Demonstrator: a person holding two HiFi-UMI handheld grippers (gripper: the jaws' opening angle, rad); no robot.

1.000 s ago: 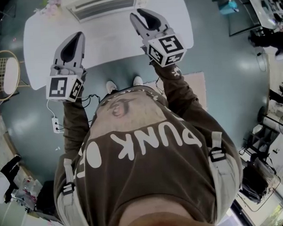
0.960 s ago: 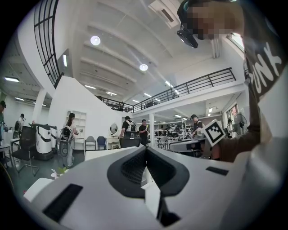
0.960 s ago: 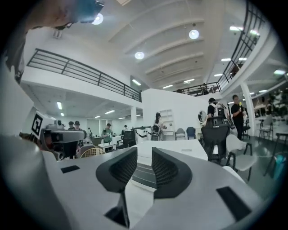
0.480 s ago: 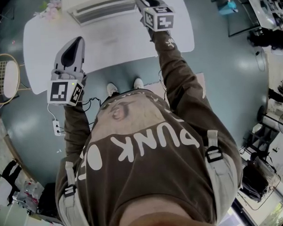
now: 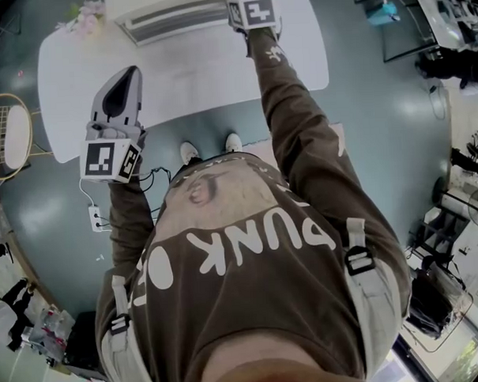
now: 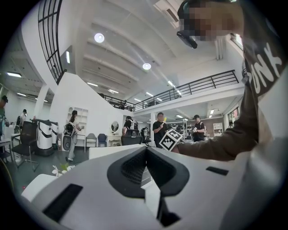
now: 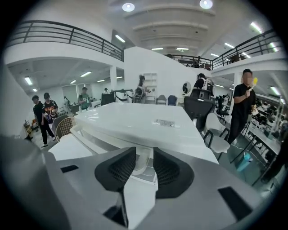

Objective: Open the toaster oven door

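While I am holding my right gripper (image 7: 144,155) at the right front corner of the toaster oven (image 5: 176,15), its jaws are standing apart around a white rounded part there; my left gripper (image 5: 129,72) is hovering clenched and empty over the desk (image 5: 194,77), well short of the oven.

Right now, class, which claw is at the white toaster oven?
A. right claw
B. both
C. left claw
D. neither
A: the right claw stands open around a front part of the toaster oven, while the left claw hangs shut over the table's near edge.
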